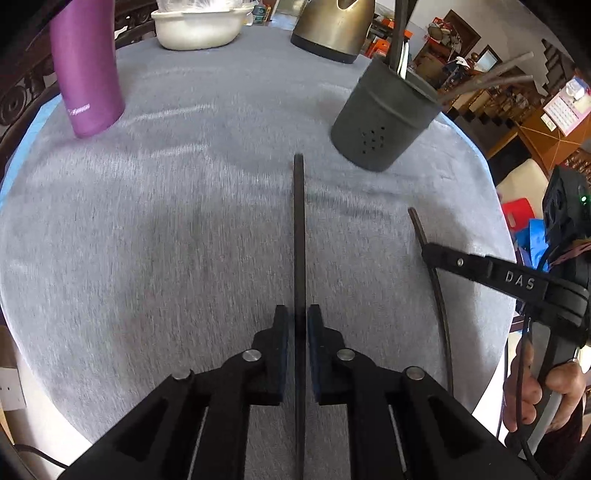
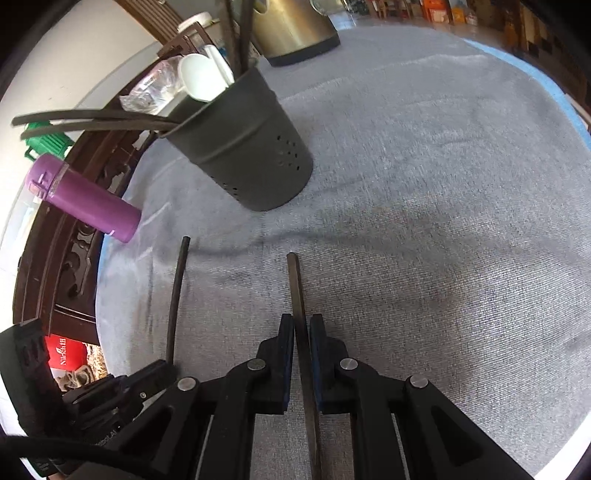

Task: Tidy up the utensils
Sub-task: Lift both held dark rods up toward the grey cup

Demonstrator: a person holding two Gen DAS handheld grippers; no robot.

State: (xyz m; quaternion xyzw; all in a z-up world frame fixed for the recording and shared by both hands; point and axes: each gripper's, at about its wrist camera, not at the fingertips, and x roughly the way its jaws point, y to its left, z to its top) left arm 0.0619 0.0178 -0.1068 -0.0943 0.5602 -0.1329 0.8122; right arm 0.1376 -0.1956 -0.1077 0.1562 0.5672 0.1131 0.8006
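Two tongs are in view, one in each hand. The left gripper (image 1: 298,354) has a dark chopstick (image 1: 299,236) between its pads, with thin gaps at the sides, so I cannot tell if it squeezes. The right gripper (image 2: 301,362) is closed on a second chopstick (image 2: 297,295). Both sticks point out over the table (image 1: 147,240), which has a grey cloth on it.

One dark grey holder cup (image 1: 380,118) with small holes stands near the far right edge of the table. It has about four more sticks in it, leaning out over its rim. One purple bottle (image 1: 86,70) stands at the far left edge. One white bowl (image 1: 197,27) and one gold kettle (image 1: 332,26) sit at the far edge.

The middle of the table is bare cloth, with lots of room between the tongs and the cup. A hand (image 1: 539,398) holds the right tongs by the near right edge.
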